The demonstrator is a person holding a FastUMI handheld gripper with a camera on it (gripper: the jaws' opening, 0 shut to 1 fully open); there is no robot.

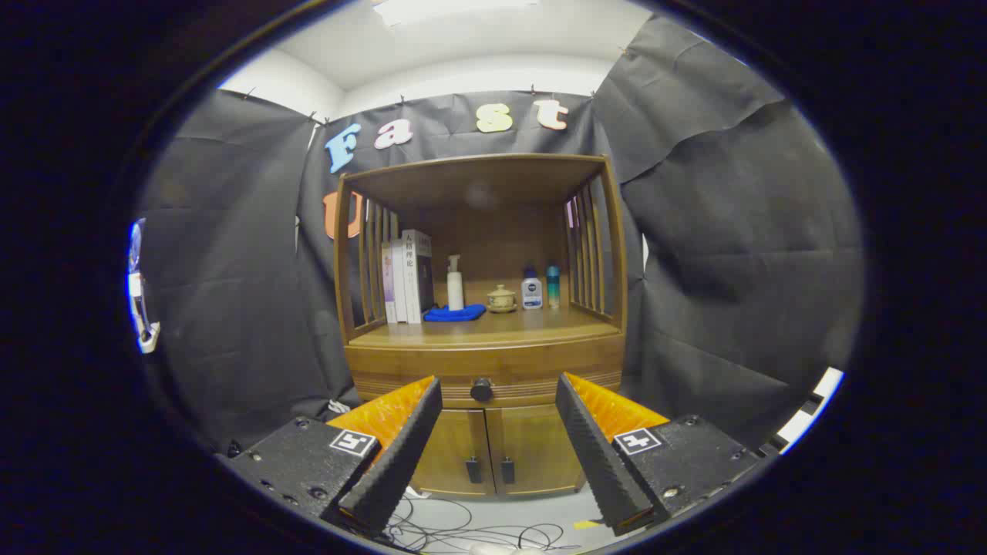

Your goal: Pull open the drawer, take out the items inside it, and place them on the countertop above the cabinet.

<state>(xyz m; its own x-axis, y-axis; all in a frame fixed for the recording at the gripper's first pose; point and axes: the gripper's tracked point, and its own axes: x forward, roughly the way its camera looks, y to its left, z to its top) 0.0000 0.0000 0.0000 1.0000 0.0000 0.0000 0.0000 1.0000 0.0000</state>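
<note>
The gripper (pixel 499 385) hangs in front of a wooden cabinet (pixel 482 362) with its two fingers spread wide and nothing between them but air; the drawer (pixel 432 370) lies beyond the fingertips, shut flush in the cabinet's front, and its round dark knob (pixel 481 389) sits squarely in the gap between the two fingers, apart from both. Below the drawer, a pair of cabinet doors (pixel 493 459) stands closed, each with a small dark handle near the centre seam; loose cables (pixel 463 532) trail across the pale floor beneath the fingers. Above the drawer runs the countertop (pixel 532 325), set inside an open wooden frame with slatted sides; along its back stand a few upright books (pixel 406 276) at the left, then a white pump bottle (pixel 455 284) behind a folded blue cloth (pixel 455 313), a small lidded cup (pixel 501 298) on a saucer, a white bottle with a blue cap (pixel 530 290) and a slim teal bottle (pixel 553 286) just beside it; black cloth drapes the booth on either side of the cabinet.
</note>
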